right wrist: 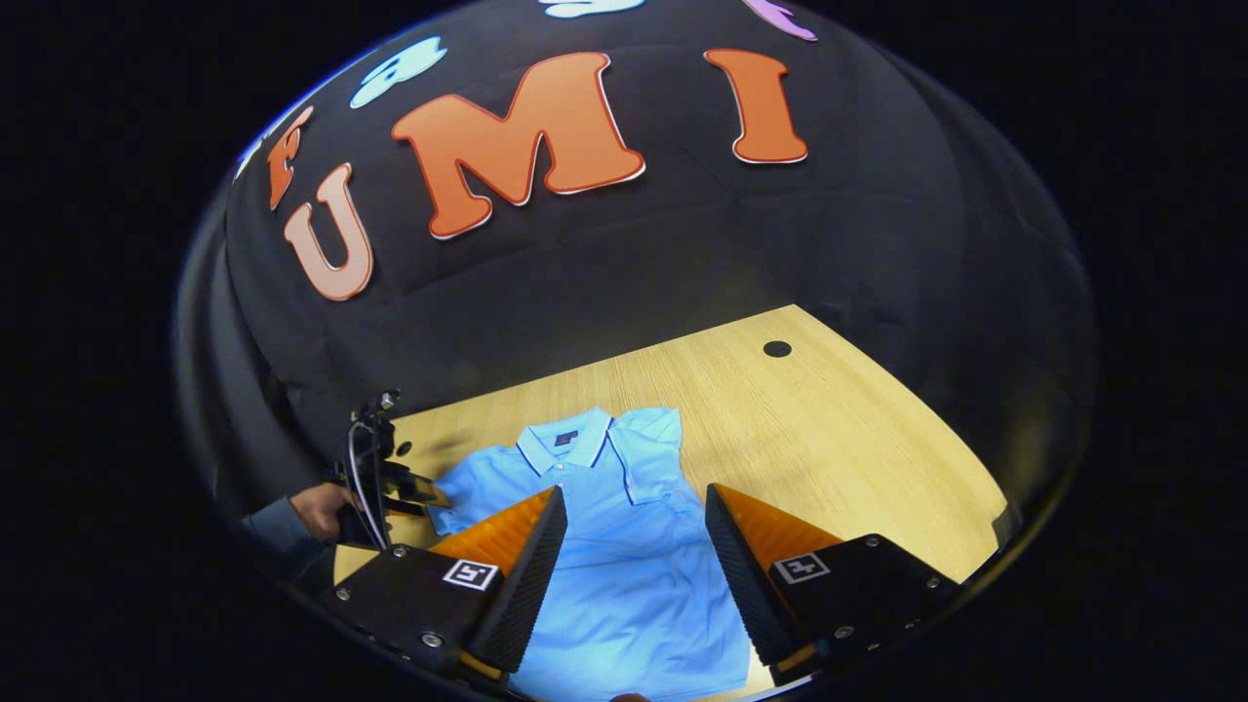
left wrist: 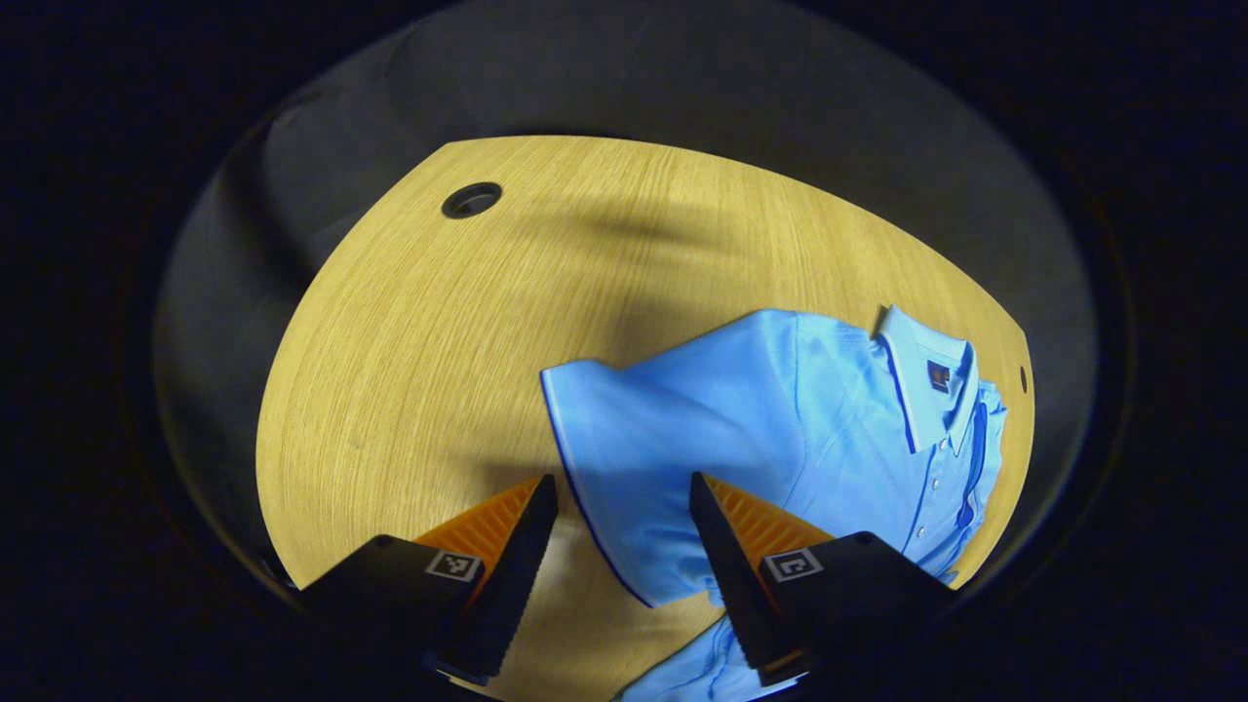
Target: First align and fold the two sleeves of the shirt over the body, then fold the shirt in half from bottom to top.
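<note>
The light blue short-sleeved polo shirt (right wrist: 624,546) lies face up on the pale wooden table (right wrist: 829,439), so its sleeves can fold inward. My left gripper (left wrist: 624,531) hangs spread over the left sleeve (left wrist: 634,458); my right gripper (right wrist: 634,546) waits spread above the body.

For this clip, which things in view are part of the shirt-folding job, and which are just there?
Part of the job:
- blue polo shirt, lying flat, one sleeve between the left tongs
- left tongs, open
- right tongs, open above the shirt

Just there:
- wooden table
- round hole in the table
- black cloth wall
</note>
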{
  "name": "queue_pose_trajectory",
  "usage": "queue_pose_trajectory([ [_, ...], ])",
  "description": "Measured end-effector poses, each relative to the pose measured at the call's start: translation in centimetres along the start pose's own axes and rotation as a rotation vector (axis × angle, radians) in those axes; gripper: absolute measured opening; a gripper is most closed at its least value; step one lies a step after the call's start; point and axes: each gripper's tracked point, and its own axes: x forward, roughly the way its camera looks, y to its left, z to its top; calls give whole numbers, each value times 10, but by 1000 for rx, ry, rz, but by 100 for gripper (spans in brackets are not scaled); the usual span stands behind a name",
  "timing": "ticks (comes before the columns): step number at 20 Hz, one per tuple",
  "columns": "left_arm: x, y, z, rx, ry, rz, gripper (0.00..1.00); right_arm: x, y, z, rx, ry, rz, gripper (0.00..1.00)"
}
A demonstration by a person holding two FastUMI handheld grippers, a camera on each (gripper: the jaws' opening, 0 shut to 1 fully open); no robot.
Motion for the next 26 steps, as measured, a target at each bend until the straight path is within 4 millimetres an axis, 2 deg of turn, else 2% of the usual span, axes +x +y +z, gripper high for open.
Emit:
queue_pose_trajectory([
  [2,4,-2,2,21,-8,9,86,-9,-5,2,-7,-24,-13,87],
  [4,0,-7,5,36,-1,9,75,-16,-7,3,-10,-32,-20,87],
  [5,6,-12,6,28,-13,-4,72,-20,-7,5,-9,-32,-19,87],
  [7,2,-14,6,24,-14,4,18,-24,-4,4,14,-30,-9,87],
  [8,3,-13,7,18,-18,3,19,-26,-2,5,20,-37,-4,87],
  [10,2,-22,6,14,-24,-24,8,-30,-5,2,15,-37,-10,87],
  [12,-3,-34,10,6,-42,-82,12,-33,-7,0,8,-35,-18,87],
  [13,-7,-37,11,19,-46,-99,8,-34,-10,0,6,-34,-29,87],
  [19,-37,-70,31,152,-131,-172,8,-42,-15,-3,5,-45,-42,87],
  [22,-49,-100,37,224,-161,-229,8,-45,-18,-2,21,-55,-59,87],
  [23,-52,-113,39,241,-173,-255,11,-46,-20,-3,24,-56,-63,87],
  [24,-56,-126,41,252,-186,-290,8,-49,-23,-5,27,-55,-68,88],
  [26,-67,-156,34,275,-185,-383,11,-54,-27,-8,33,-56,-82,89],
])
